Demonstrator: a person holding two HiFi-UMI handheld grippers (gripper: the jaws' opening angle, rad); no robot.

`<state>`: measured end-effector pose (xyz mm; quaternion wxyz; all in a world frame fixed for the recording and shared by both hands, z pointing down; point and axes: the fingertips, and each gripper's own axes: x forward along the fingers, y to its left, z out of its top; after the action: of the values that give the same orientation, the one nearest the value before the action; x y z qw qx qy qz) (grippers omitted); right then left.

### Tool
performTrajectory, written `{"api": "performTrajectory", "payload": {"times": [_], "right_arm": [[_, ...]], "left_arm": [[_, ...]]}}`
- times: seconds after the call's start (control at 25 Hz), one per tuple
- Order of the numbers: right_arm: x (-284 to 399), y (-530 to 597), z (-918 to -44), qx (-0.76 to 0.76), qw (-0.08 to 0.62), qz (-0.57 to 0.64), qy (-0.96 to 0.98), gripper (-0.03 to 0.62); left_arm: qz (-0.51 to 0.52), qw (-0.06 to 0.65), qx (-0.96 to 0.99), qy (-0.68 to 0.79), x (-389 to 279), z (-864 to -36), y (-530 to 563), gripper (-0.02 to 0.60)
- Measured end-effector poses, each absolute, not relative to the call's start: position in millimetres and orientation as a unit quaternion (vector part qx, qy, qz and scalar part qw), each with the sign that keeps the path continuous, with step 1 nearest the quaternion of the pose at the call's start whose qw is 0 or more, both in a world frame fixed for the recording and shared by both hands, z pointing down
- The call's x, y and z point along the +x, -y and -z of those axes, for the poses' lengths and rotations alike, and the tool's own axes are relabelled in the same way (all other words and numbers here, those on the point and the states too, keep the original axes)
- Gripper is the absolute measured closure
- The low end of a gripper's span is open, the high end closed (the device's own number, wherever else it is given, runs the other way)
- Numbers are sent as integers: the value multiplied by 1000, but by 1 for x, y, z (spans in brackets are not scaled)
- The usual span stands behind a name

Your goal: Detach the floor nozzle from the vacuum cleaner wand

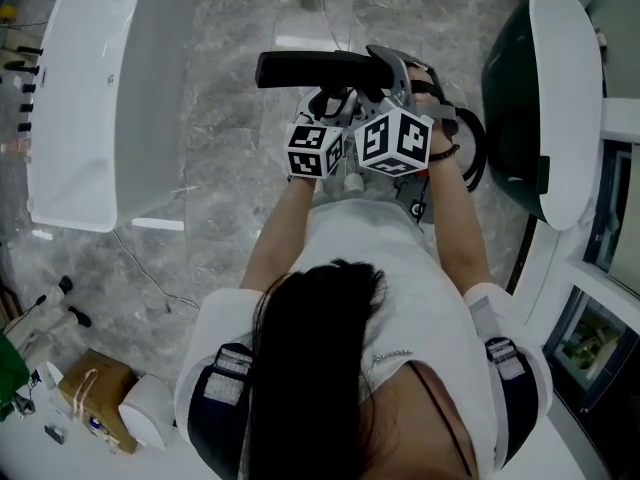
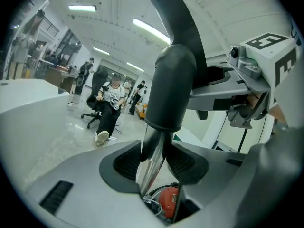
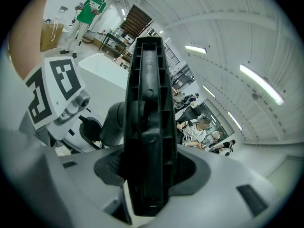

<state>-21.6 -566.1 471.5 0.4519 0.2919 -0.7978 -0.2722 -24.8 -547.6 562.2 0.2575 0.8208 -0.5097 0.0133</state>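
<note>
The nozzle (image 1: 320, 69) is held just beyond the person's hands, above the floor (image 1: 230, 168). It lies crosswise as a black bar whose free end points left. Both forearms reach straight out from the body and lie close together, so the two marker cubes (image 1: 355, 146) sit side by side, all but touching.

The right gripper (image 3: 147, 167) is closed on the nozzle. Its pads press on both sides of a long black moulded part with ribs and a raised spine. The left gripper (image 2: 154, 158) sits just to the left and is clamped on the wand (image 2: 173, 87). Its pads bear on a slim, shiny tube below a rounded dark grey collar. In the right gripper view that grey collar stands just left of the black part.

The only print to be read is the black-and-white square pattern on the cubes. A red part (image 2: 167, 201) shows below the left gripper's jaws, and its label is too small to read.

On the left, well apart from the hands, lies a long white tub (image 1: 80, 98). At the near left a brown box (image 1: 95, 388) sits among small items. In the left gripper view a person (image 2: 107, 108) sits on a wheeled chair far off.
</note>
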Motion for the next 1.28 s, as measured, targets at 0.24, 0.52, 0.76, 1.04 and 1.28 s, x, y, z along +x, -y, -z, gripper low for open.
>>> {"api": "performTrajectory", "payload": {"times": [0.24,0.52,0.76,1.04,1.28], "right_arm": [[-16,565,-466,305,448,272,795,370],[-10,565,-466,314,441,246,804,370],[-4,566,-467,312,451,235,803,368],[-2,591,-342,392,279,194,855,372],[-10,586,-315,388,261,212,858,372]], "left_arm": [[-12,254,827,501,-20,-558,548,414],[-8,251,829,499,-17,-556,548,414],[-7,248,833,494,-10,-554,549,414],[-9,266,822,503,-28,-565,542,414],[-10,269,823,500,-28,-566,539,414]]}}
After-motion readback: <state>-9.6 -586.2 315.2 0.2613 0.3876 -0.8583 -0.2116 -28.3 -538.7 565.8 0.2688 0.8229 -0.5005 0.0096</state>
